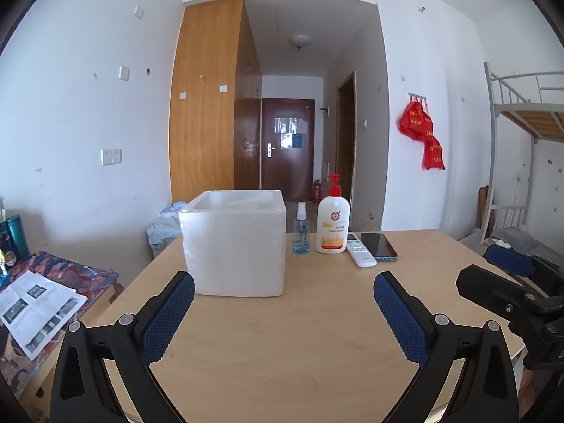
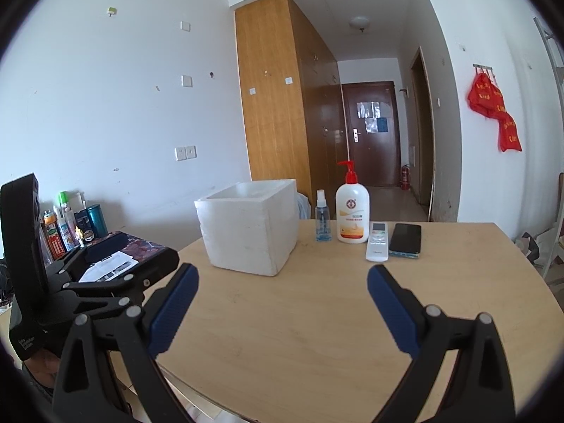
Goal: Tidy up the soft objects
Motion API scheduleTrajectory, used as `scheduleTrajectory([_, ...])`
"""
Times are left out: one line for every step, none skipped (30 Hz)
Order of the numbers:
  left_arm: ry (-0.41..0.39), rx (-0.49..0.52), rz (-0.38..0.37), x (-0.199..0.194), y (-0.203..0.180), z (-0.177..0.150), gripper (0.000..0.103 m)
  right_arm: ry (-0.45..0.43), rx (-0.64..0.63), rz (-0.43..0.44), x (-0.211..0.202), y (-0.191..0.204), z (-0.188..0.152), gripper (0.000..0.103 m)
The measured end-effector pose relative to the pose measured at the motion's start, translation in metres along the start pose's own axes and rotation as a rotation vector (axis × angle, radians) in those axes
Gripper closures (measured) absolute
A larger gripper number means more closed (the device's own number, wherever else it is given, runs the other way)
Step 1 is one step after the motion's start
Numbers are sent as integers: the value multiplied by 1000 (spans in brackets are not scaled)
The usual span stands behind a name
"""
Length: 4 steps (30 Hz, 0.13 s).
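Note:
A white foam box (image 1: 234, 243) stands open-topped on the wooden table (image 1: 282, 335); it also shows in the right wrist view (image 2: 252, 227). No soft object is visible on the table. My left gripper (image 1: 283, 313) is open and empty, held above the table's near part, just in front of the box. My right gripper (image 2: 282, 310) is open and empty, held above the table to the right of the left one. The right gripper shows at the right edge of the left wrist view (image 1: 507, 282), and the left gripper at the left of the right wrist view (image 2: 105, 268).
Behind the box stand a small spray bottle (image 1: 301, 229), a pump lotion bottle (image 1: 332, 218), a white remote (image 1: 359, 249) and a dark phone (image 1: 379, 246). A side surface with papers (image 1: 38, 303) and bottles (image 2: 70, 222) lies left. A bunk bed (image 1: 525, 112) is at right.

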<state>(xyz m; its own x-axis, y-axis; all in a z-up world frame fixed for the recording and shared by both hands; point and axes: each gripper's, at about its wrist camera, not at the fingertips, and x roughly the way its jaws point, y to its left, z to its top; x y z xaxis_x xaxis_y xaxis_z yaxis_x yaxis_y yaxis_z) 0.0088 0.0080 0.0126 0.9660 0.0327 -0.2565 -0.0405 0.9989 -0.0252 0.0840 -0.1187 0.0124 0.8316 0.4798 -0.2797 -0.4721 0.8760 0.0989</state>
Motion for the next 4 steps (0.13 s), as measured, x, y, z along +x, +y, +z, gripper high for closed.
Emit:
scheduleTrajectory([-5,-6,8,-1,1,0,1,1,0,0,0,0,0,5])
scheduleTrajectory([-9,-7,13,-2,1,0,1,0,1,2,0,0,0,5])
scheduleTrajectory([-11,-5,13,-2,1,1,1,1,2,4,0,1,0,5])
scheduleTrajectory([-10,2,5,-2,1,1,1,2,3,5,0,0,0,5])
